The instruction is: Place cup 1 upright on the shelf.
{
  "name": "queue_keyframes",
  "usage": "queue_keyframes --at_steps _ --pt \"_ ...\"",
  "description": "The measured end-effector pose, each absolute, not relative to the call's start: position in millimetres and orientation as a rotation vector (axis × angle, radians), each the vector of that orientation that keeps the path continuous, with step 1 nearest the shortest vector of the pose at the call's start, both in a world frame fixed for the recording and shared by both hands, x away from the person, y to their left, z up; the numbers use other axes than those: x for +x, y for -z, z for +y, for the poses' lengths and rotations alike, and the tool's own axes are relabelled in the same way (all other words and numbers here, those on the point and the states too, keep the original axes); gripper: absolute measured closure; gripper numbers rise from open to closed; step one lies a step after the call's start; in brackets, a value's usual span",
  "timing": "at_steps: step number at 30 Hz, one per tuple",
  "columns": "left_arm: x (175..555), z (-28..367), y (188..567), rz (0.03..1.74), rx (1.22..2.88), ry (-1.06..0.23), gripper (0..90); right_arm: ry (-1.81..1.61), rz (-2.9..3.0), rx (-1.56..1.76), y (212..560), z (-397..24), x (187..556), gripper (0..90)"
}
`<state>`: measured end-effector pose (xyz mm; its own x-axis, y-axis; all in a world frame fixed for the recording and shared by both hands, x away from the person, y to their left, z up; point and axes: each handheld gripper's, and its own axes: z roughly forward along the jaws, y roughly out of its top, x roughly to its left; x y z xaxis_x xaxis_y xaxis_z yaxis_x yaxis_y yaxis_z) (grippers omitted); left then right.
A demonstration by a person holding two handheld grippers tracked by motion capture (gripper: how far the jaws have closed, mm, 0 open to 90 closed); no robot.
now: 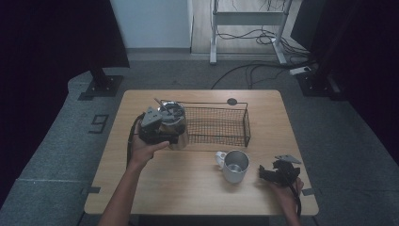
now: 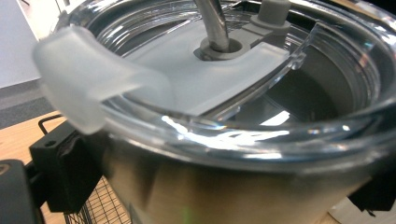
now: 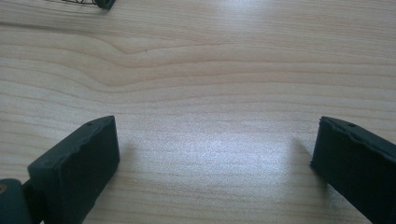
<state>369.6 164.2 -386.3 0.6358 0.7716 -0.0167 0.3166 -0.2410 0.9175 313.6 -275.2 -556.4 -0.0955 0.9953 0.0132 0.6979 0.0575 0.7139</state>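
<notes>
A single black digit 9 [image 1: 98, 124] is marked on the grey floor left of the table; no other text is seen.

Right gripper [image 3: 212, 163] jaws wide apart over bare wooden table [image 3: 210, 84]; black basket corner [image 3: 100, 3] at top edge.

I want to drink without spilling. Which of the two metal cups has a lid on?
The steel tumbler clamped in the left gripper beside the wire basket: it has a clear lid with a straw. The handled mug is open.
</notes>
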Motion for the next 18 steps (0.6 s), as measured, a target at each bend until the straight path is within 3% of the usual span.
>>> queue_keyframes --at_steps 18 --pt "383.5 167.0 380.9 0.898 1.817 -0.552 4.2 -0.789 1.848 1.688 556.4 -275.2 313.6 0.4"
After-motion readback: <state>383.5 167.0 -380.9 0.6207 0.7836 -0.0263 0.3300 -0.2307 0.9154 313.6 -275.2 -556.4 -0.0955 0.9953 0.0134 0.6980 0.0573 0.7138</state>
